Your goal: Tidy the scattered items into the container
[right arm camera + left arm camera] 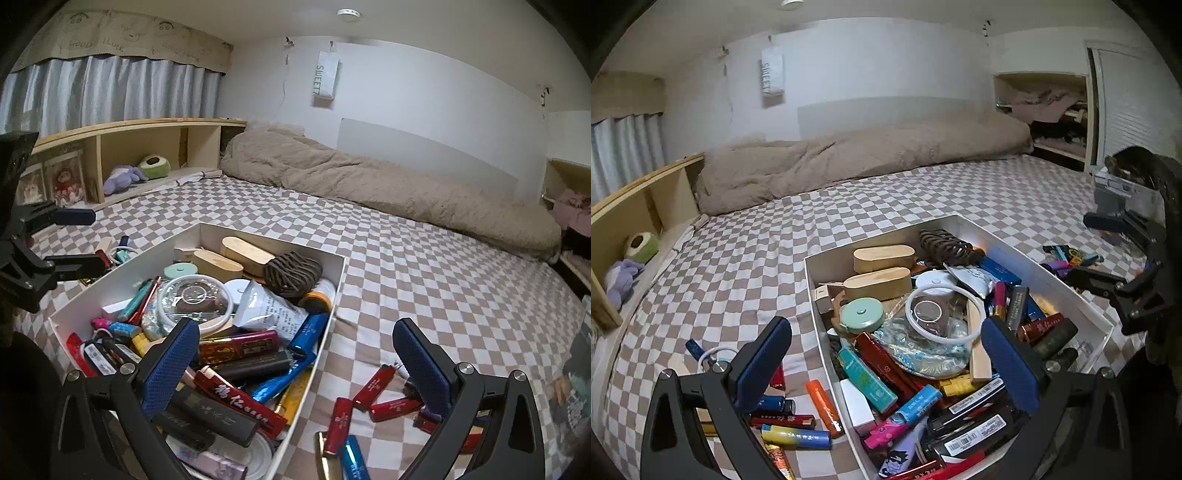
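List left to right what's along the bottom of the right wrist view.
Left finger pad → dark lighter in the white box → red lighter with white characters → red lighters on the checkered sheet → right finger pad.

The right gripper (295,354) hangs wide open with nothing between its blue pads, one finger over the white box (341,273) crammed with lighters and odds and ends, the other over red lighters (373,387) lying loose on the checkered bedsheet (424,266). The left gripper (79,240) shows at the left edge.
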